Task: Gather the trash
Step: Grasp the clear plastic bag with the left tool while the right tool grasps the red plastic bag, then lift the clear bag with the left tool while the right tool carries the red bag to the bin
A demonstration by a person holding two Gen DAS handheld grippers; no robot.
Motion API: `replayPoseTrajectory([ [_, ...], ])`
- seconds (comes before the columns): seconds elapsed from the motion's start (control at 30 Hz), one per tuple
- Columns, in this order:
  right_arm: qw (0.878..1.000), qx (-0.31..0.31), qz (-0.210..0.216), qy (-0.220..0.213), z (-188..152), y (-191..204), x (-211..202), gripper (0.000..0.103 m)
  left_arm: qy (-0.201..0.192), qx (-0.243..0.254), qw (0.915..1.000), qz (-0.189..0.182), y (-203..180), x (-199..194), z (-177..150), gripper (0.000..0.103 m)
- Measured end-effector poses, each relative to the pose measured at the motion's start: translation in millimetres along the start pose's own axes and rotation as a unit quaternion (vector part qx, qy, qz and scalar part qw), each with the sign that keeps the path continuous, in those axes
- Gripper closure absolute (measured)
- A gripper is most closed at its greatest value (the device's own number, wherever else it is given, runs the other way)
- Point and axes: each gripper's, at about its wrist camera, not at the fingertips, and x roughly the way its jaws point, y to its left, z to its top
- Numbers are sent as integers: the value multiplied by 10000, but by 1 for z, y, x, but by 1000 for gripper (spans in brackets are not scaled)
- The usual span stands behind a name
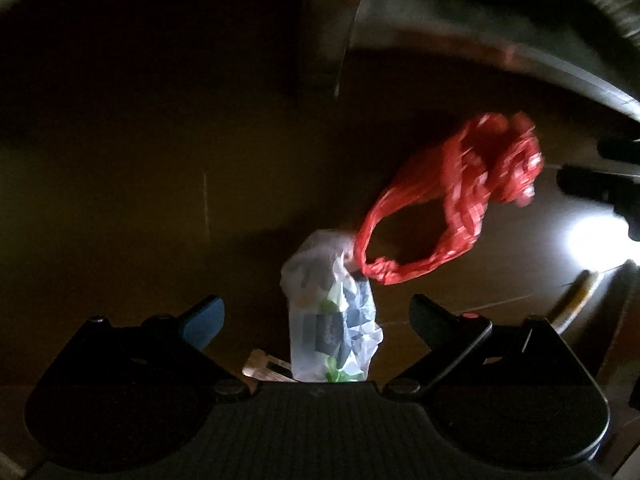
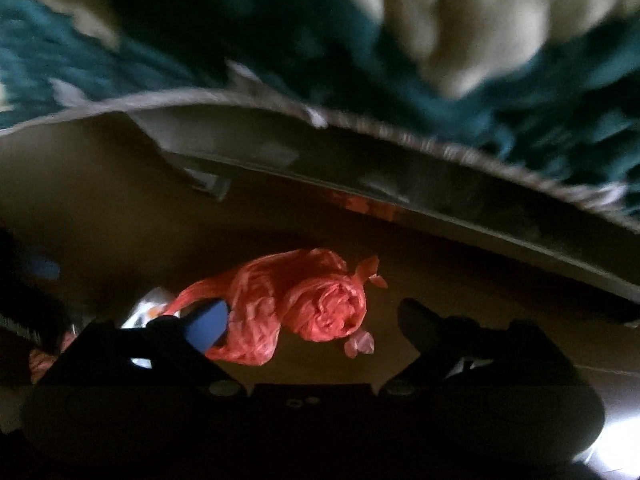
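Dim floor under a bed edge; both views blurred.

Left gripper [image 1: 316,316]: jaws wide, nothing clamped. Clear bag [image 1: 332,320] of scraps lying between the fingers, near the camera, apparently not pressed by either pad.

Red bag [image 1: 460,196] to the right and farther out, its handle loop reaching back to touch the clear bag's knot.

Right gripper [image 2: 316,320]: jaws wide, empty. Red bag [image 2: 296,304] bunched on the floor between the fingers, its near-left part touching or overlapping the blue pad [image 2: 208,324]; contact not resolvable.

Teal patterned bedcover [image 2: 280,60] hanging over the frame at the far side.

Risks, judged:
- Thin film slipping out on closure if only a loose fold gets pinched; cause: slack, crumpled plastic.
- Two bags tangled at loop and knot; lifting apart likely to drag or tear one.
- Clear bag spilling scraps if seized low and tipped.
- Misjudged closing point; cause: poor light and blur.
- Fingers striking the floor on a steep approach.
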Motion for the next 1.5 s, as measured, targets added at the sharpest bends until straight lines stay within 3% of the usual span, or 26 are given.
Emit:
replayPoseTrajectory([
  [0.33,9988,299,-108,363,11,-7,63,16,604,-766,9952,-122,15,66,1,4],
  [0.73,9978,329,5,571,9,-12,79,35,609,-968,9933,-142,19,86,-6,10],
  [0.83,9974,371,-3,622,9,-13,78,38,592,-1108,9921,39,17,80,-8,24],
  [1.0,9967,342,-109,721,8,-13,74,43,514,-1065,9929,133,16,72,-8,72],
  [1.27,9978,353,-21,552,-2,-11,34,47,383,-1159,9925,81,18,50,-8,77],
  [1.5,9969,703,-36,343,-11,-14,-29,47,57,-1228,9924,-23,26,-10,-17,77],
])
